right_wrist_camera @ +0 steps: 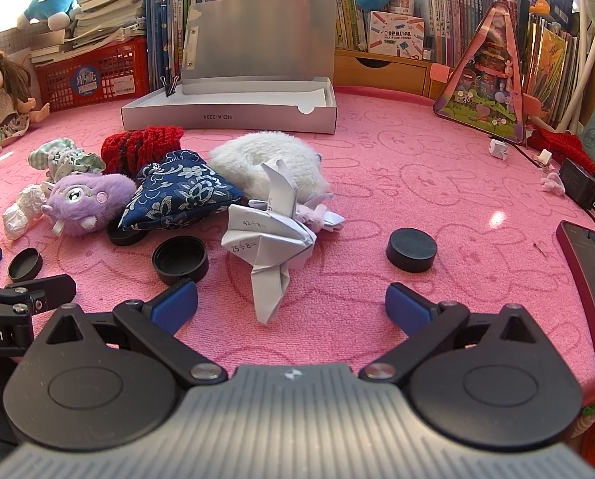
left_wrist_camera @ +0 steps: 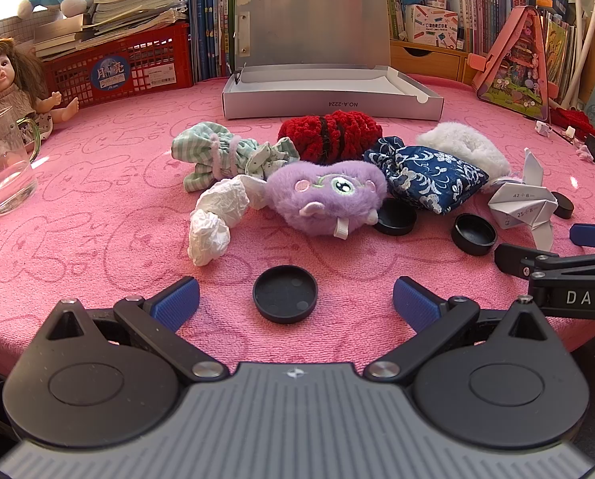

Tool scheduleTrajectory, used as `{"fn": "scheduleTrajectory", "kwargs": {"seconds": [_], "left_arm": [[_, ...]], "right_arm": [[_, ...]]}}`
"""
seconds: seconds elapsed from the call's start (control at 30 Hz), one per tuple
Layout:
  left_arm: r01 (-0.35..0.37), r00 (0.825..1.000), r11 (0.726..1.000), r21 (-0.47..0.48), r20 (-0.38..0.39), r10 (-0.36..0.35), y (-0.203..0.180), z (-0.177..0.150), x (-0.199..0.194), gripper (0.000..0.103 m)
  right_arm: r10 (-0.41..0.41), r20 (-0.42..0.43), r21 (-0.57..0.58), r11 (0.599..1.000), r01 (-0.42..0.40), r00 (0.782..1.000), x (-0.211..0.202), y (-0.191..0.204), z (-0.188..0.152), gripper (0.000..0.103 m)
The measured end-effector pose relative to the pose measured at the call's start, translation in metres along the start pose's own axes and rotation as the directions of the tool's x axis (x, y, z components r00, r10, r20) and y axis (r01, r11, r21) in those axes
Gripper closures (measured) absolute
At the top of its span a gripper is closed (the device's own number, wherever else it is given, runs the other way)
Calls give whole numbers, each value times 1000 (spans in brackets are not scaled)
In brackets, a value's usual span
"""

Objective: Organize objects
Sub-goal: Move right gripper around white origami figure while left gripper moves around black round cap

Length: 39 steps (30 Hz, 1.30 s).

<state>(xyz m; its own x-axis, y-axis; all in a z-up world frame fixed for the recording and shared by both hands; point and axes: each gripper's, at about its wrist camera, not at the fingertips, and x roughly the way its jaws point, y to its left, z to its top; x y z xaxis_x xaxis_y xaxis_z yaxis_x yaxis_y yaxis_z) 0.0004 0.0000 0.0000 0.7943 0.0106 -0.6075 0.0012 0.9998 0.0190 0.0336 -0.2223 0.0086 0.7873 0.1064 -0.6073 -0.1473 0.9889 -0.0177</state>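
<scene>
My left gripper (left_wrist_camera: 295,301) is open and empty, its blue pads either side of a black round lid (left_wrist_camera: 284,293) on the pink cloth. Beyond lie a purple plush (left_wrist_camera: 325,195), crumpled white paper (left_wrist_camera: 213,223), a striped green cloth bundle (left_wrist_camera: 217,155), a red knit piece (left_wrist_camera: 329,135), a blue floral pouch (left_wrist_camera: 429,175), a white fluffy plush (left_wrist_camera: 461,143) and an open silver box (left_wrist_camera: 329,95). My right gripper (right_wrist_camera: 291,305) is open and empty, just before a folded paper bird (right_wrist_camera: 271,247). A black puck (right_wrist_camera: 411,249) lies ahead to its right, an upturned lid (right_wrist_camera: 180,259) to its left.
A glass jug (left_wrist_camera: 2,167) and a doll (left_wrist_camera: 10,84) are at the far left. A red crate (left_wrist_camera: 117,68) and books line the back. A pink triangular toy (right_wrist_camera: 485,80), a black charger (right_wrist_camera: 580,189) and a phone (right_wrist_camera: 592,283) sit at the right.
</scene>
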Motion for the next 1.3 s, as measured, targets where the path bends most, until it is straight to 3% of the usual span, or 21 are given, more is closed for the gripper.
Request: {"fn": "scheduleTrajectory", "kwargs": {"seconds": [1.03,1.3], "left_arm": [[14,1000,1000,5,-18,-14,4,0,0,0],[5,1000,999,38,22,-6,1,1,-8,1]], "right_arm": [[-17,-10,21,1000,17,1000,5,1,5,0],[-11,49,48,999,9,999,-5,-3,12,7]]}}
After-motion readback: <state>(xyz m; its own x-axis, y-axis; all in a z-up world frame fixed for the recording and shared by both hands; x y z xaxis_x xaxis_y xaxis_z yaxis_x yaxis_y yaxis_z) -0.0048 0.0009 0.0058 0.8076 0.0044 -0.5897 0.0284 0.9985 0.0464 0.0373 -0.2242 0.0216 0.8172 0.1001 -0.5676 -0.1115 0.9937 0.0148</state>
